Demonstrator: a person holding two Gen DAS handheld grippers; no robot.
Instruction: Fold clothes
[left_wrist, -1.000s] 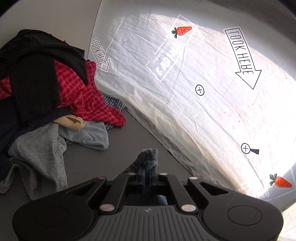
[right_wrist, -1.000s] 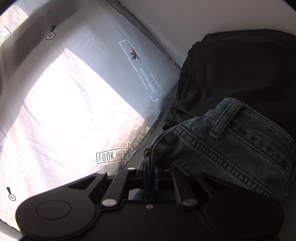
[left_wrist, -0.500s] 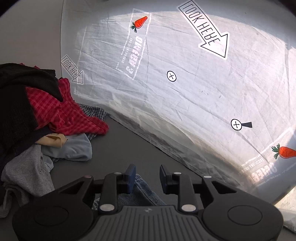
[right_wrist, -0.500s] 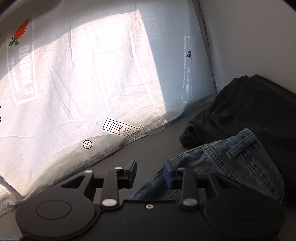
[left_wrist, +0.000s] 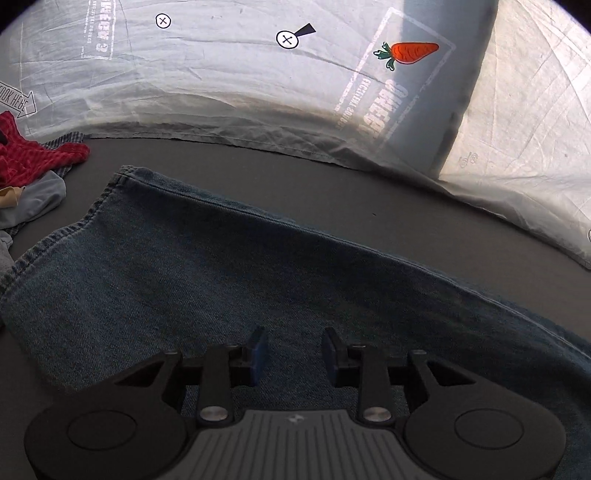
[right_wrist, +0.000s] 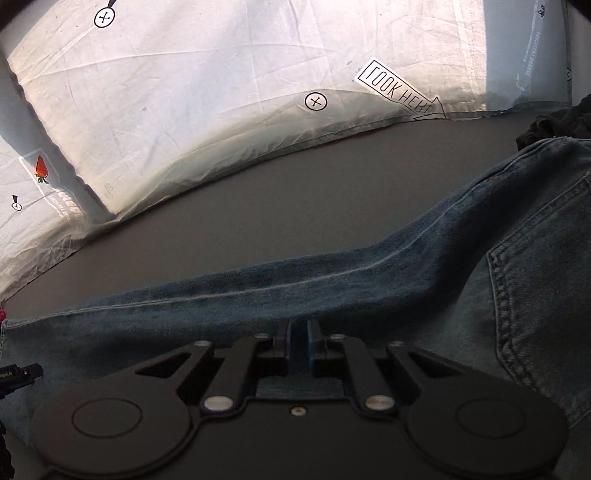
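I see jeans (left_wrist: 229, 280) flat, leg straight; left gripper (left_wrist: 293, 349) wide apart above them, right gripper (right_wrist: 299, 341) nearly closed, pinching nothing visible.

The left gripper (left_wrist: 293, 349) has a matte black body with two round discs at its outer ends, angular link arms and silver screws. A grey ribbed plate with a small pale logo sits behind the claw. Its fingers (left_wrist: 256, 349) carry blue pads. The right gripper (right_wrist: 299, 341) has the same black build, discs and silver screws, with a plain black plate, a small brass screw at centre, and blue pads (right_wrist: 287, 343).
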